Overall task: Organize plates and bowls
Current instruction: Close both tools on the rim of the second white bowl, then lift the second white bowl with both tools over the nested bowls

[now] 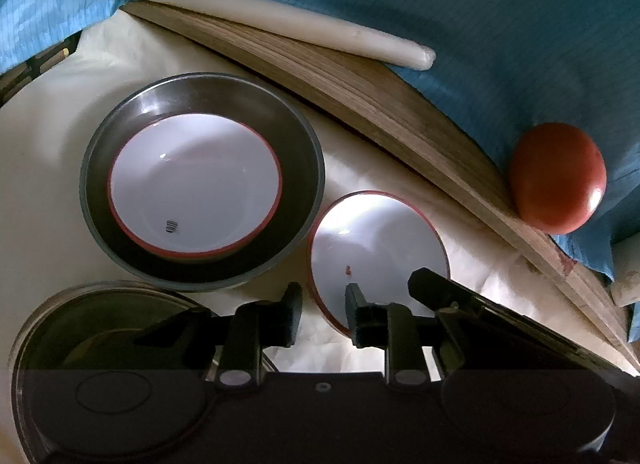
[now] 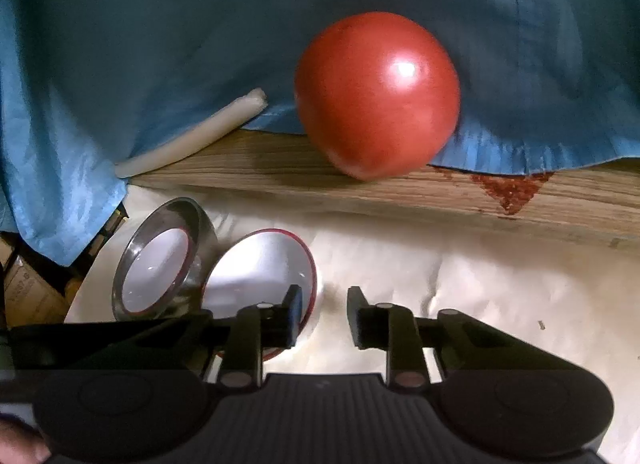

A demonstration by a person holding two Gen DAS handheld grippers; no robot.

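Red-rimmed white bowl (image 1: pixel 376 248) is sitting loose on the cream paper (image 1: pixel 48 192), just beside the steel bowl (image 1: pixel 202 180) that is holding a second white bowl (image 1: pixel 196 182). We are holding the left gripper (image 1: pixel 323 314) with jaws apart over its near rim, gripping nothing. We are hovering the right gripper (image 2: pixel 325 316), also parted and empty, beside it, facing the tomato (image 2: pixel 378 94) on the wooden board (image 2: pixel 460 192).

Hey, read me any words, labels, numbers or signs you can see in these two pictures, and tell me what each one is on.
Small dark sticker inside the nested red-rimmed bowl: too small to read.
Red mark inside the loose red-rimmed bowl: not legible.
Faint print on the cardboard box: too blurred.
No readable text anywhere.
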